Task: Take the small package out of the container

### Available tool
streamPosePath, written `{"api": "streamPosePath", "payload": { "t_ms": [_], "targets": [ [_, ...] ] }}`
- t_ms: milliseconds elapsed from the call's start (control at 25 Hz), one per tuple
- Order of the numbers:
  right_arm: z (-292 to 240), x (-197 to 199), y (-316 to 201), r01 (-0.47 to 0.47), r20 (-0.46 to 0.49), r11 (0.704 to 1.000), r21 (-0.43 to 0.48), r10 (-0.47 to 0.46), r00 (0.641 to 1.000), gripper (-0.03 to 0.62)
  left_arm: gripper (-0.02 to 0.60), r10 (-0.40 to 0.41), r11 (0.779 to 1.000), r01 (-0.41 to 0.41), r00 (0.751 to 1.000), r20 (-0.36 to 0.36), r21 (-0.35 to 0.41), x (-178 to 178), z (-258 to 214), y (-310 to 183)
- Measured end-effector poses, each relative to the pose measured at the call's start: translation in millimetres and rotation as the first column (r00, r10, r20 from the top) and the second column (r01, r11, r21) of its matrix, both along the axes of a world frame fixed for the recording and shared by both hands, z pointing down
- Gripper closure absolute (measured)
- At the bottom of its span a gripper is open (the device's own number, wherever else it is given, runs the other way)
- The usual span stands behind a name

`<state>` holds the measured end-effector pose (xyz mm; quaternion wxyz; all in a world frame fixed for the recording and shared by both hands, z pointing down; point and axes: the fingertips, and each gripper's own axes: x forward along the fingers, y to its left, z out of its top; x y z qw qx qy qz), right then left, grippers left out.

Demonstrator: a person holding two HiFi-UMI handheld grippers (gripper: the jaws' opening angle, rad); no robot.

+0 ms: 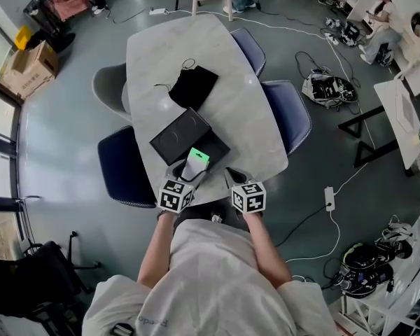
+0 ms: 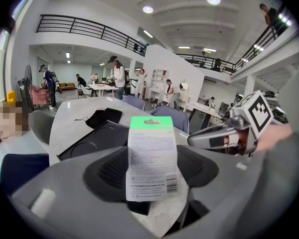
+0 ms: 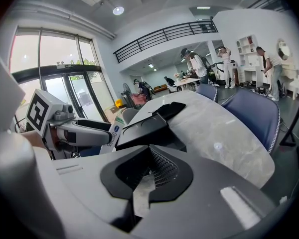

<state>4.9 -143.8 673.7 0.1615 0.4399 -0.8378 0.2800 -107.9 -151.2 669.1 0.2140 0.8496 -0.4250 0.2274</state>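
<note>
Left tool (image 2: 150, 180) around package (image 2: 152, 158), outside container (image 1: 217, 149)

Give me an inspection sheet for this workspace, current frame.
Surface: marble table, mostly bare.
Job's things: small package, green-topped, held upright near the black box; lid next to the box.
Clutter: black drawstring pouch mid-table.
Grippers: left gripper shut on the small package; right gripper shut, empty, alongside.
Cables: white lead with power strip on the floor; none on the table.
Surroundings: chairs round the table; people at far desks.
</note>
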Motion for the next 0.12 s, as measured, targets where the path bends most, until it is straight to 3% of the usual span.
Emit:
{"api": "streamPosePath", "payload": {
  "t_ms": [120],
  "targets": [
    [-1.1, -4.0, 0.7, 0.005, 0.002, 1.0, 0.002, -0.005, 1.0, 0.597, 0.227, -0.002, 1.0, 0.002, 1.0, -0.001, 0.002, -2.5, -0.5, -0.1]
  ]
}}
